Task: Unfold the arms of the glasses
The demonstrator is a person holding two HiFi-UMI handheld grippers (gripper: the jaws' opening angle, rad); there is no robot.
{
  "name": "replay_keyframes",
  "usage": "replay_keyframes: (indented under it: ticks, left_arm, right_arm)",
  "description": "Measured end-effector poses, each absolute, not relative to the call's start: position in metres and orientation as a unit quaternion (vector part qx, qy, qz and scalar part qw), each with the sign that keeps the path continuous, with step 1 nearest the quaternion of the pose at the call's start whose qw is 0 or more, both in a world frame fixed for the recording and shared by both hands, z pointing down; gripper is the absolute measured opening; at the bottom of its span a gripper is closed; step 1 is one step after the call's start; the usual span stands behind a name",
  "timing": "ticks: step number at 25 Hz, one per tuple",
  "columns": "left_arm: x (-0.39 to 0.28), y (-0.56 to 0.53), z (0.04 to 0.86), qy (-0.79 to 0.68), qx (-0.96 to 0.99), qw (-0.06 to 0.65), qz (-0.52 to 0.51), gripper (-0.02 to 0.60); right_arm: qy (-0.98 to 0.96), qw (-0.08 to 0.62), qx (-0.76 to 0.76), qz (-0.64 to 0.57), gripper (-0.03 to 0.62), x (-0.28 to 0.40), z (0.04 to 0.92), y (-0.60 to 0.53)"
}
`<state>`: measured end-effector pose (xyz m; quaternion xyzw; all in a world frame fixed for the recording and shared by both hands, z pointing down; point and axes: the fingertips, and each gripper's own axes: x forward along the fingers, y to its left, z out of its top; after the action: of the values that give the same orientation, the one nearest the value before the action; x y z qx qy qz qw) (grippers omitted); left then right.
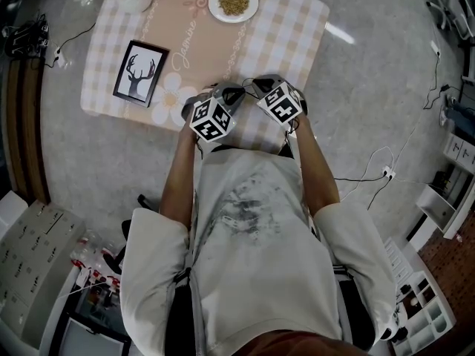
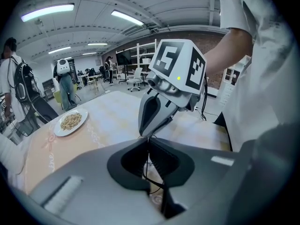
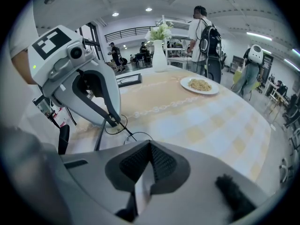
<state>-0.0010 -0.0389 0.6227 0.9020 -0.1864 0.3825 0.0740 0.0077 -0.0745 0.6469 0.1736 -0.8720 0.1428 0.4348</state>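
At the near edge of the checked tablecloth (image 1: 286,32), just above its surface, I hold the thin wire-framed glasses (image 3: 127,133) between my two tools, which meet tip to tip.

Left gripper (image 3: 113,121): jaws pressed together on the wire. A dark strand runs straight through the closed pads in the left gripper view. In my judgement this hand is the anchor, fixing the frame so that it cannot swing.

Right gripper (image 2: 145,134): jaws fully closed, with the tip on the same wire cluster. It appears to be pinching one arm of the glasses, though the wire is too fine for me to confirm which part it holds.

Both tools slope down toward the cloth, which keeps the glasses low enough to land softly if the pinch slips.

Task status: I see no arm swung clear of the frame, so I judge the unfolding not yet done.

The plate of grain (image 1: 233,3) and the framed antler picture (image 1: 139,73) stand well apart, clear of the work.
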Motion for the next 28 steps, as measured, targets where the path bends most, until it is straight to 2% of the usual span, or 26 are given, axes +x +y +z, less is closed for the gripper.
replay_keyframes:
  ticks: [28]
  left_arm:
    - [-0.038,-0.038,0.6,-0.26,0.905,0.12,0.314,0.009]
  right_arm:
    - [-0.867,0.441,0.193,0.126,0.015,0.007,0.646,-0.075]
